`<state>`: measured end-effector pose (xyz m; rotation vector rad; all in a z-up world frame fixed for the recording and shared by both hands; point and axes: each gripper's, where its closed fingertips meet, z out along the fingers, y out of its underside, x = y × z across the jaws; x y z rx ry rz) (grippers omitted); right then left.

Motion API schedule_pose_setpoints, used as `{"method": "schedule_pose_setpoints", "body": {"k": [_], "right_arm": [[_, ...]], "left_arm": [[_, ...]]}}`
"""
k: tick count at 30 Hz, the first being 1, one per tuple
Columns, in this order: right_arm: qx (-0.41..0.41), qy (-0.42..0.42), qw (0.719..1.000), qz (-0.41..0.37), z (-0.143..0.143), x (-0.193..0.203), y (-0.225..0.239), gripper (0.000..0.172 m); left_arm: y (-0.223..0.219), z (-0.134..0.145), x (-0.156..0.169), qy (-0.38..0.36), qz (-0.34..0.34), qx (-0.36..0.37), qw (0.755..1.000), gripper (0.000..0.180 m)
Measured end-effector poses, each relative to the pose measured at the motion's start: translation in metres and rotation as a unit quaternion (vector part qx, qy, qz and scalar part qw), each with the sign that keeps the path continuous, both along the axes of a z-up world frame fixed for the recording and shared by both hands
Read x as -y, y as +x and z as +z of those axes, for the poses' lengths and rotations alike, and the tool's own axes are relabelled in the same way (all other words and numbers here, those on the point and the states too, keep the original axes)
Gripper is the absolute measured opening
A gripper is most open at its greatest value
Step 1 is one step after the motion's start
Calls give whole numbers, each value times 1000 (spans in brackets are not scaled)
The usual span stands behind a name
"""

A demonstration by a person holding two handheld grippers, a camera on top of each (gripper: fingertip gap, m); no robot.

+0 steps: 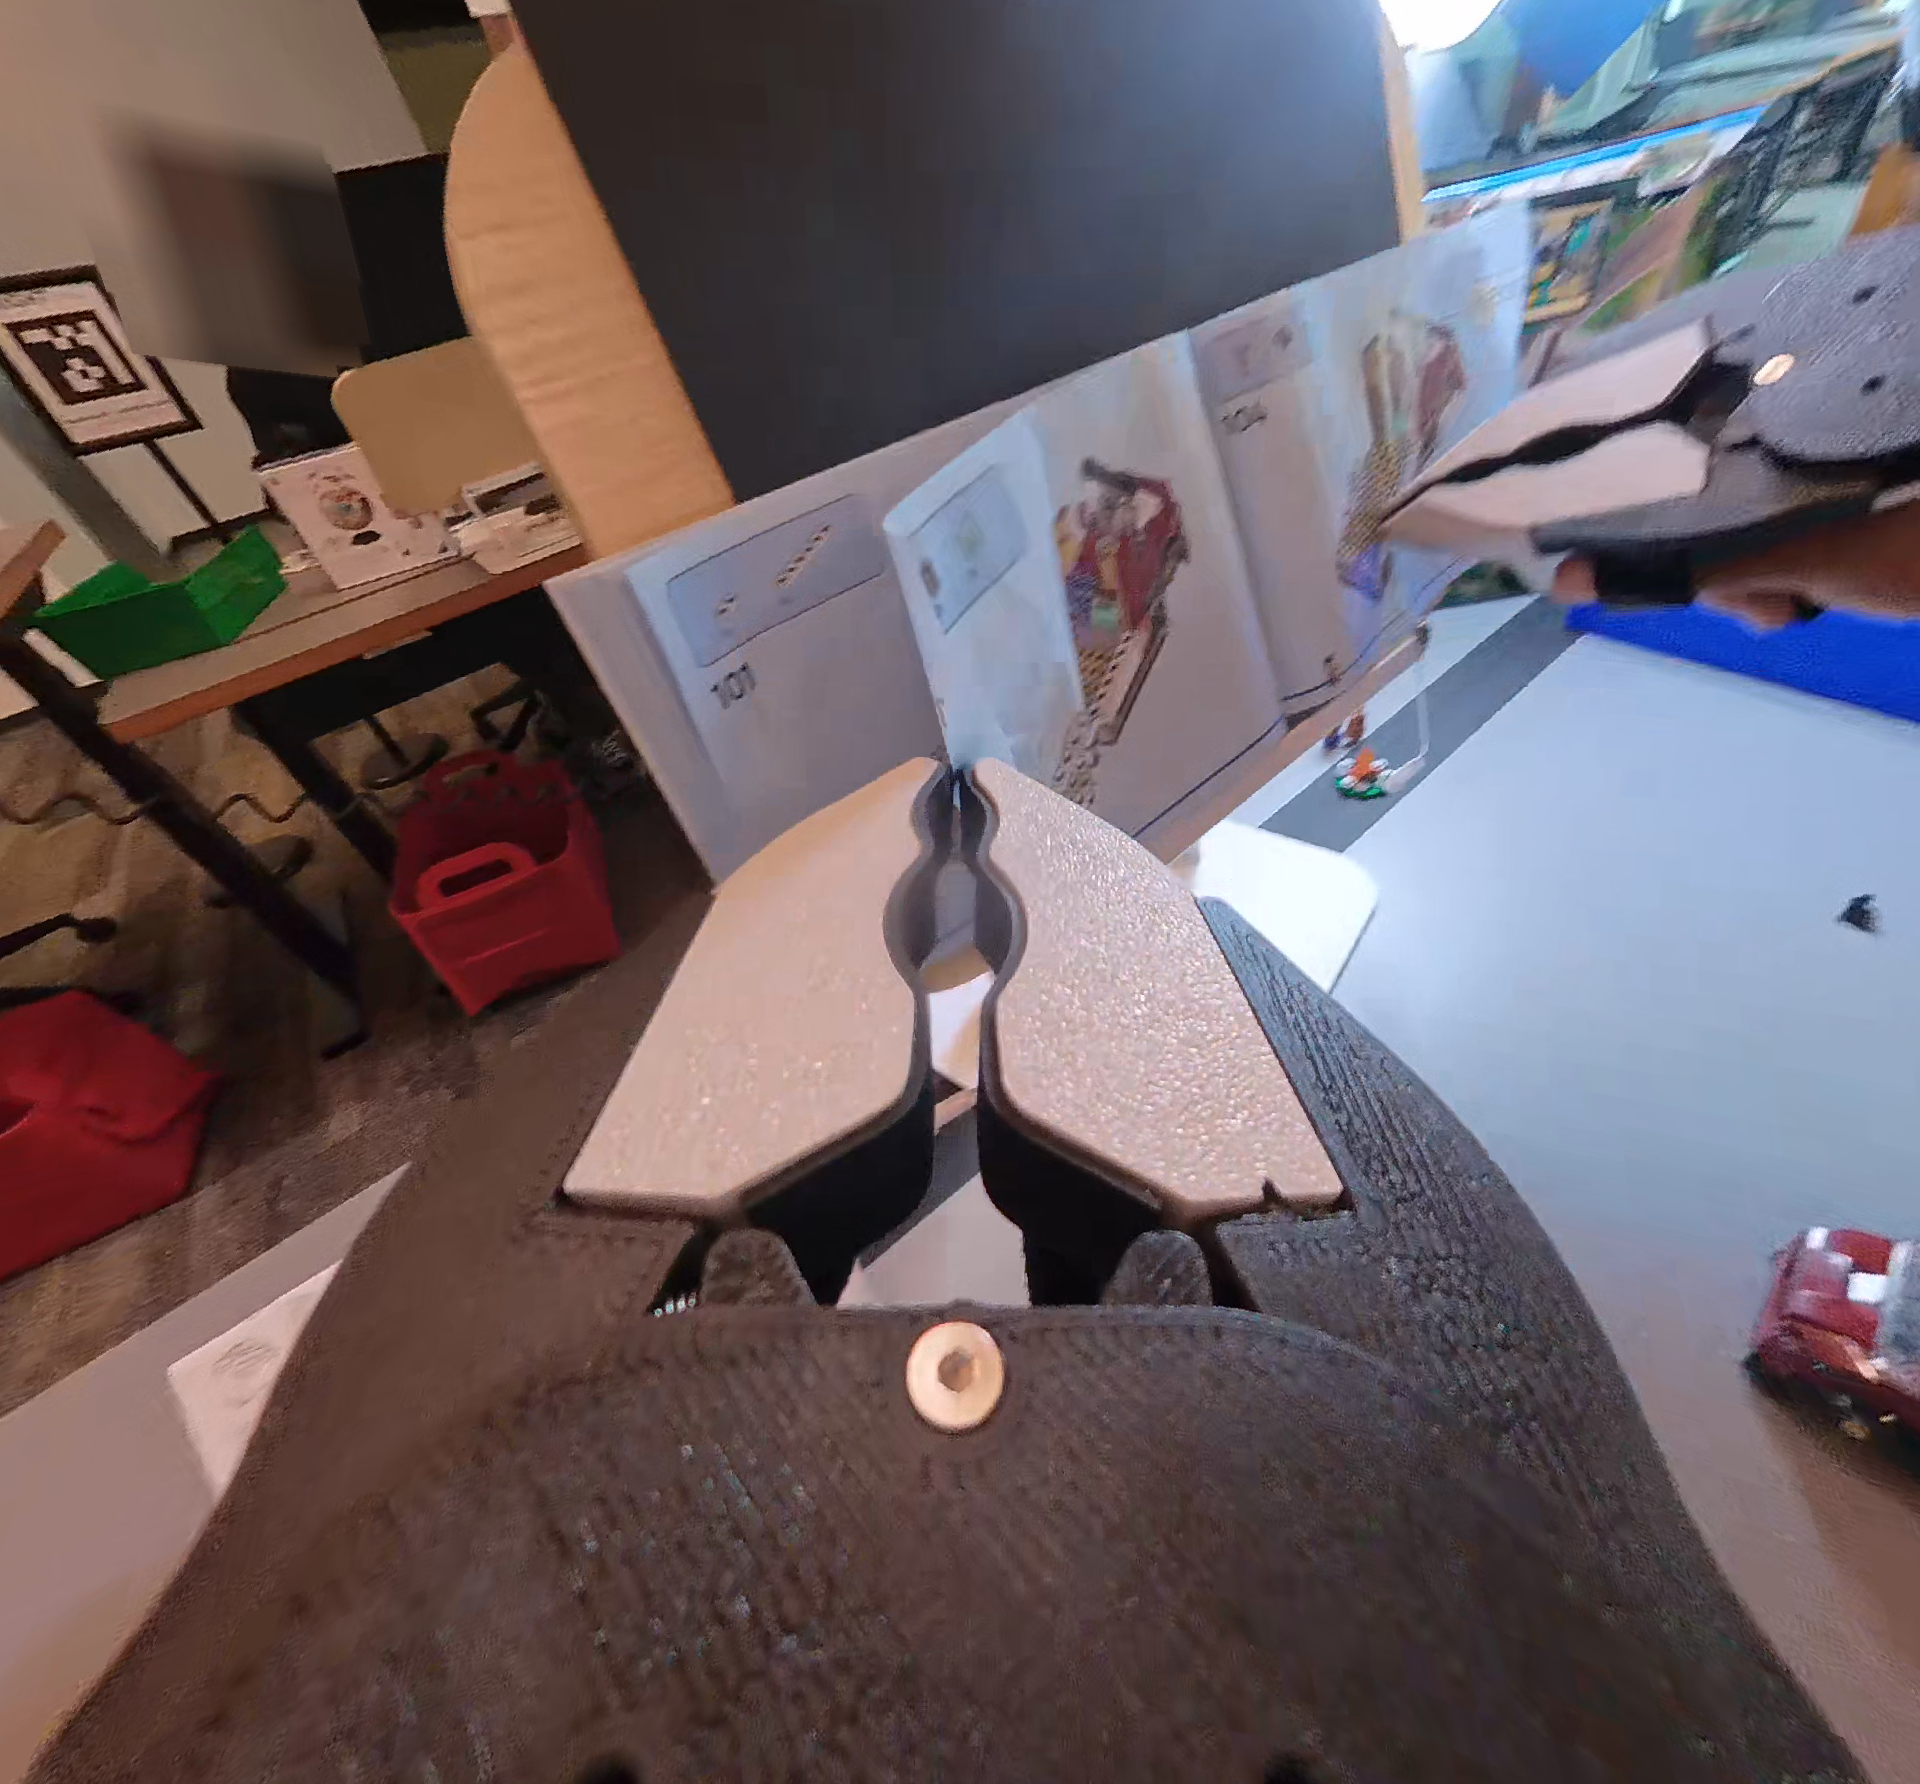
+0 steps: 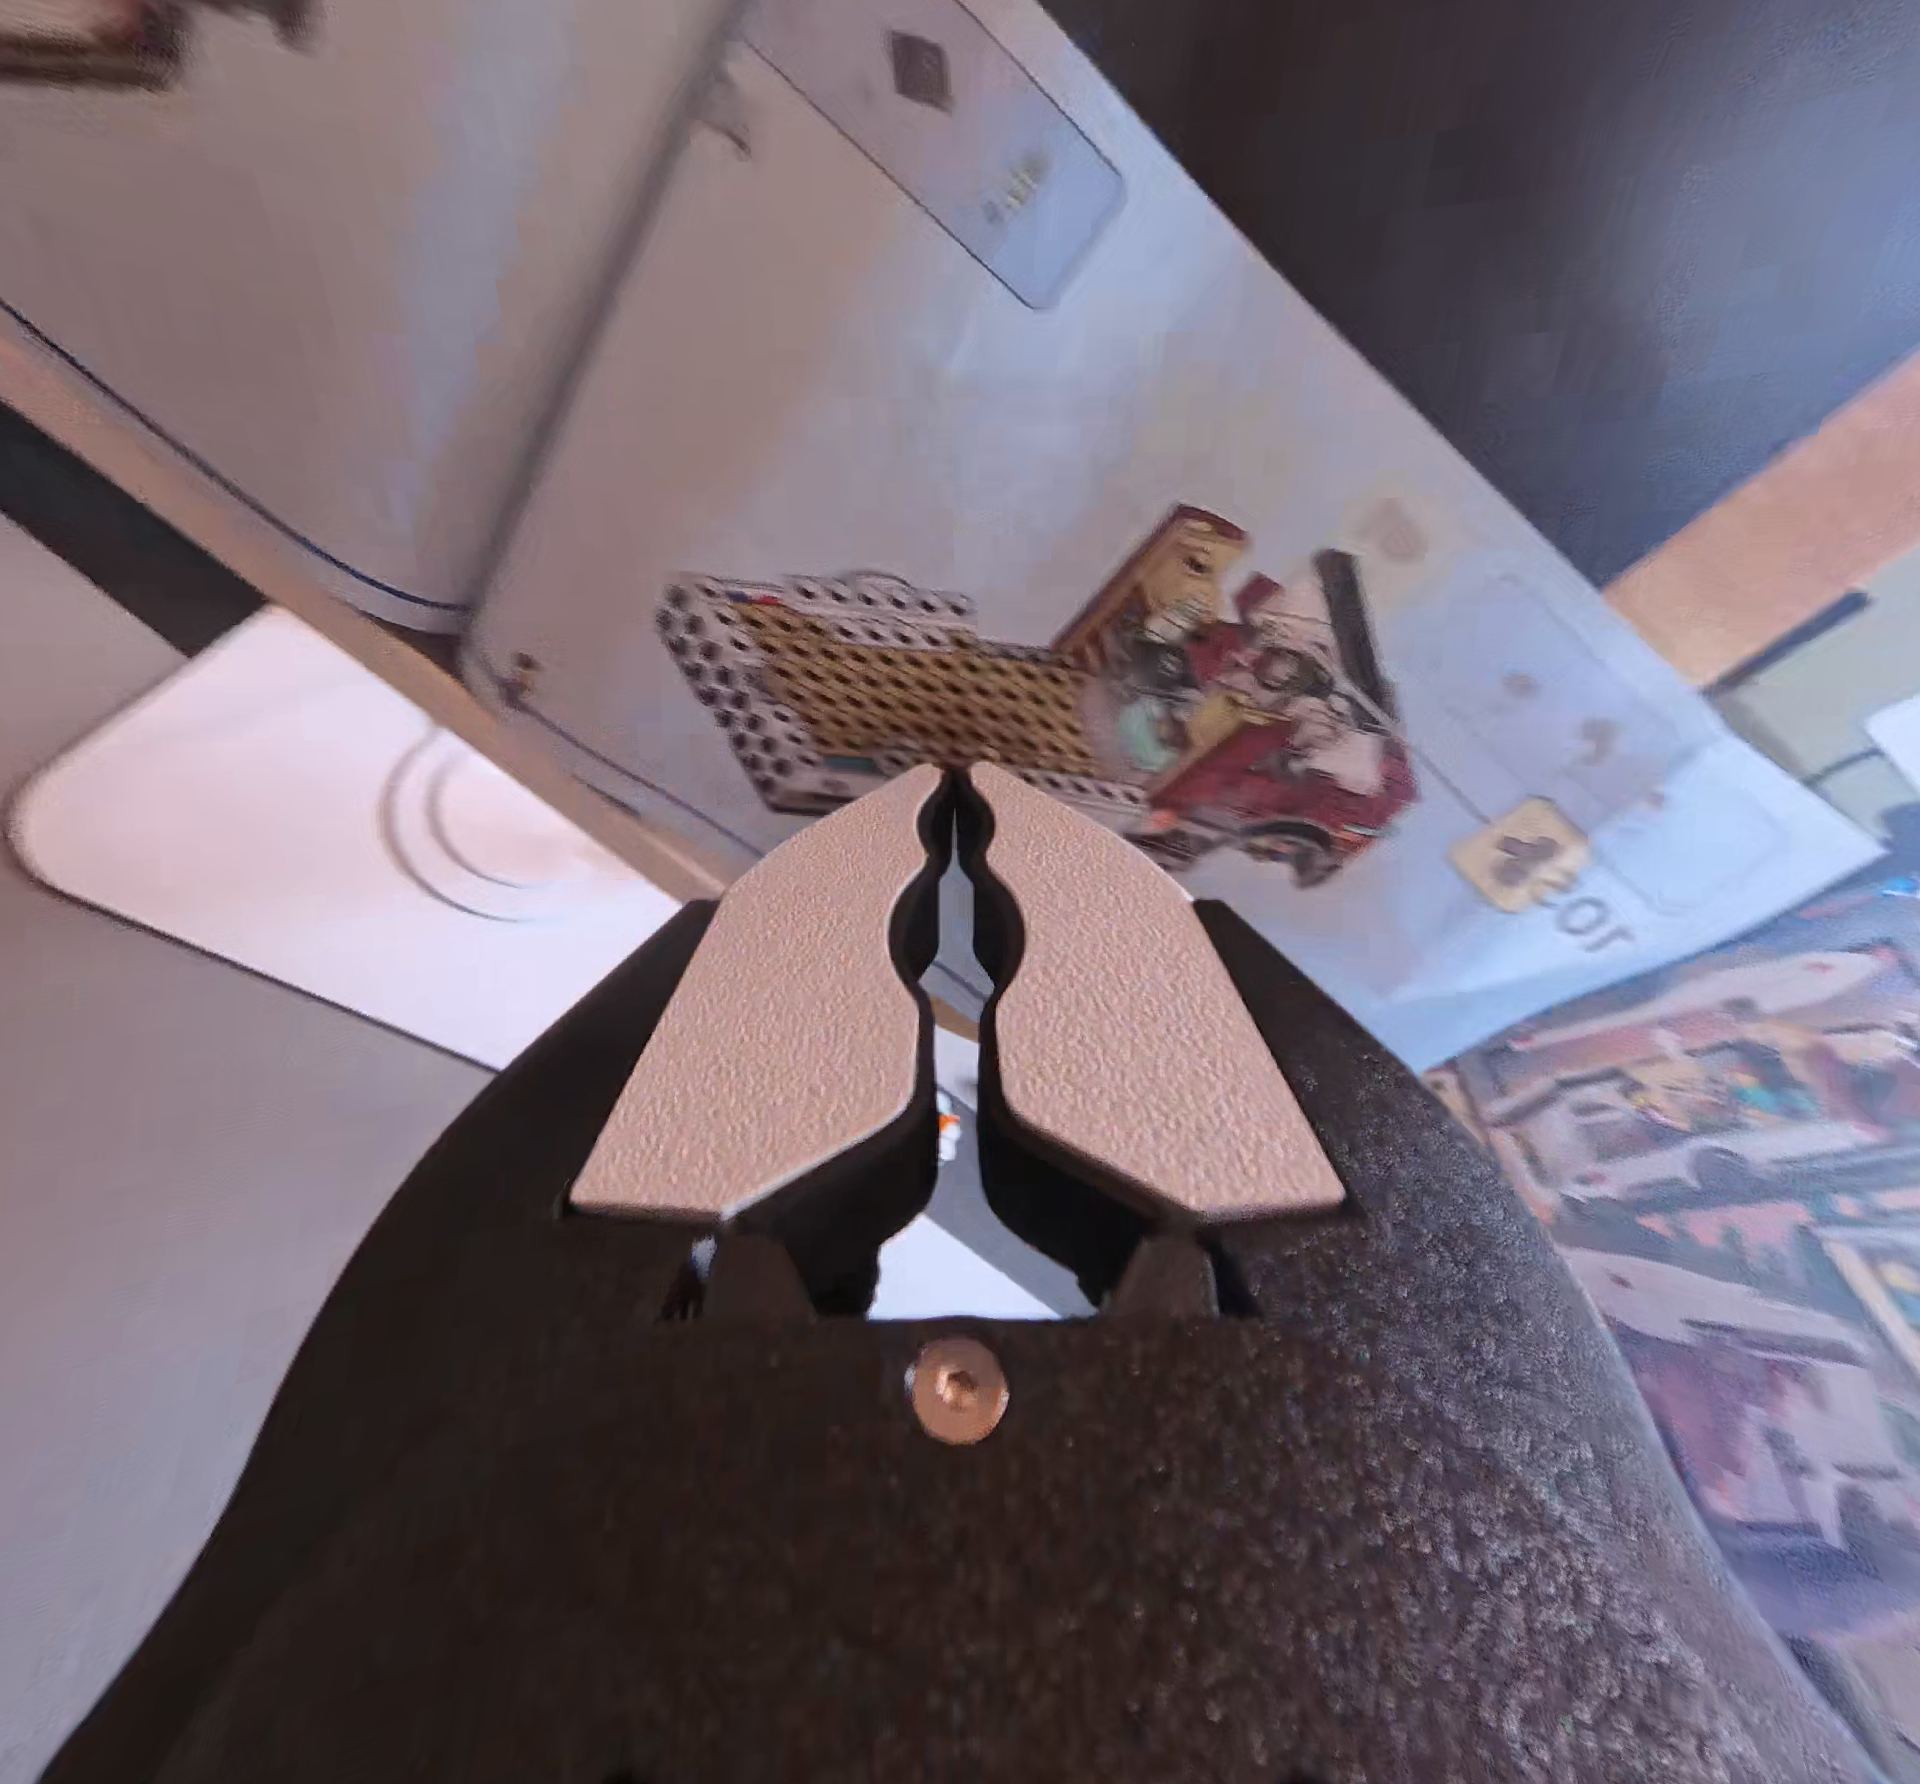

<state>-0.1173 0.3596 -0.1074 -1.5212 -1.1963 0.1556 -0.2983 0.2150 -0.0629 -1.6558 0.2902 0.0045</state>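
Booklet page [image 1: 997, 633] pinched at its lower edge by the left gripper [image 1: 958, 778], jaws closed on the paper, sheet rising straight ahead. Right gripper [image 2: 956, 778] closed, nothing between its fingers, hovers farther right. Instruction booklet [image 1: 790, 695] stands propped open, long axis left-right along the table [image 1: 1558, 955].

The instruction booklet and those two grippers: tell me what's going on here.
A person holds a gripper in each hand over a grey table. The left gripper is shut, its tips pinching the bottom edge of a page of the open instruction booklet, which stands upright. The right gripper is also shut with nothing visible between its tips, close in front of the booklet's far page. A dark red toy car sits on the table nearby.
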Motion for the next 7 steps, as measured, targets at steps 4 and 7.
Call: {"method": "schedule_pose_setpoints", "body": {"k": [4,7], "right_arm": [[22,23,999,-25,0,-22,19,1],[15,31,999,-37,-3,-22,26,3]], "left_arm": [[-26,-20,-9,-53,50,-25,997,4],[-46,4,9,-14,126,17,992,8]]}}
